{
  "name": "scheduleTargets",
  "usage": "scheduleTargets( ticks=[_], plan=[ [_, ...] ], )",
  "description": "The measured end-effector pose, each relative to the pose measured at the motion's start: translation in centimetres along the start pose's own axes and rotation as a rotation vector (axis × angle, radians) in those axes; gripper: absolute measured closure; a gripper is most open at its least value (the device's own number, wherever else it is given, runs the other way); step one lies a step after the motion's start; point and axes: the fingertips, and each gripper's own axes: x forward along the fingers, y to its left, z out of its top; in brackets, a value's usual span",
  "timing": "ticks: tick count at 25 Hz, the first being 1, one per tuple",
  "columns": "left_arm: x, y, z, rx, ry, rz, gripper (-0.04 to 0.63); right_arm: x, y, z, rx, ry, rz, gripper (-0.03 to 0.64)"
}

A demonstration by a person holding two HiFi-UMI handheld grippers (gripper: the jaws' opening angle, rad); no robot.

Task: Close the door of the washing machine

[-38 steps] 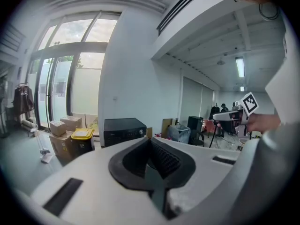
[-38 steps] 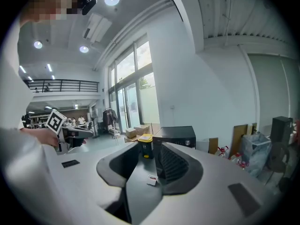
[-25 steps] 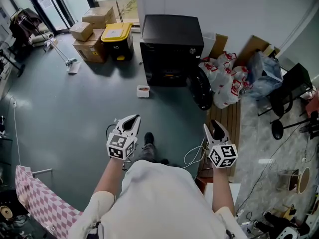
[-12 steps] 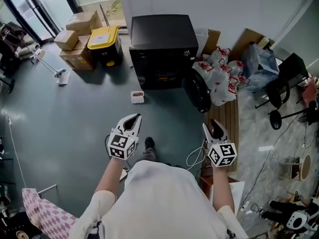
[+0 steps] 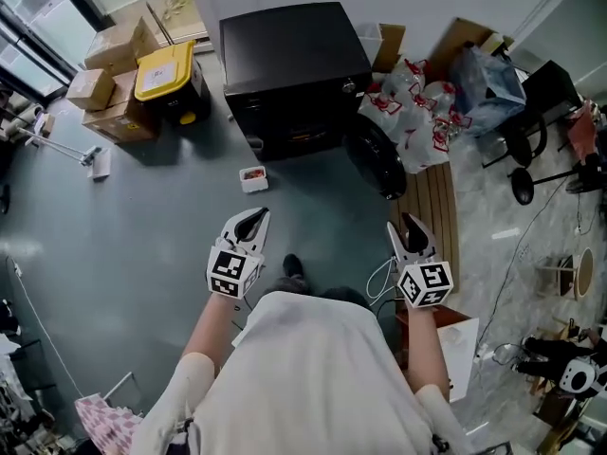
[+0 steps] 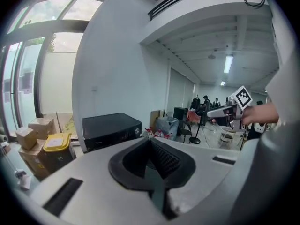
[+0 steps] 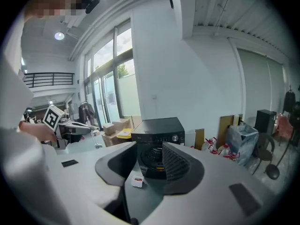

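Note:
The black washing machine point(image 5: 285, 55) stands against the far wall, with its round door point(image 5: 377, 164) swung open to the right of its front. Both grippers hang in the air well short of it, over the grey floor. My left gripper point(image 5: 248, 224) is shut with nothing in it; its tips point(image 6: 150, 142) meet and the machine point(image 6: 110, 128) lies beyond them to the left. My right gripper point(image 5: 413, 233) is open and empty. Between its jaws point(image 7: 150, 149) I see the machine's front and drum opening point(image 7: 152, 158).
A small white box point(image 5: 252, 177) lies on the floor before the machine. A yellow-lidded bin point(image 5: 163, 74) and cardboard boxes point(image 5: 109, 64) stand to its left. Red-and-white bags point(image 5: 417, 112), a wooden pallet point(image 5: 434, 207) and a white cable point(image 5: 379, 278) are on the right.
The person has walked toward the washing machine, carrying both grippers forward. The machine and its open door now sit nearer in the head view. Neither gripper's jaws changed.

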Motion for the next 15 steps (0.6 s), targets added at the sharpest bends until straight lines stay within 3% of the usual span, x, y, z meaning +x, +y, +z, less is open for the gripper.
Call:
scheduleTargets(
  ticks=[9,15],
  plan=[
    [6.3,4.0,0.0,-0.004,0.047,-0.060,0.586,5.3,-2.8,-0.7,0.017,0.066,-0.068,0.434],
    [10.7,5.6,-0.5,-0.017,0.068,-0.046,0.586,9.2,-5.8,-1.8,0.025,0.107,-0.055,0.434]
  ],
)
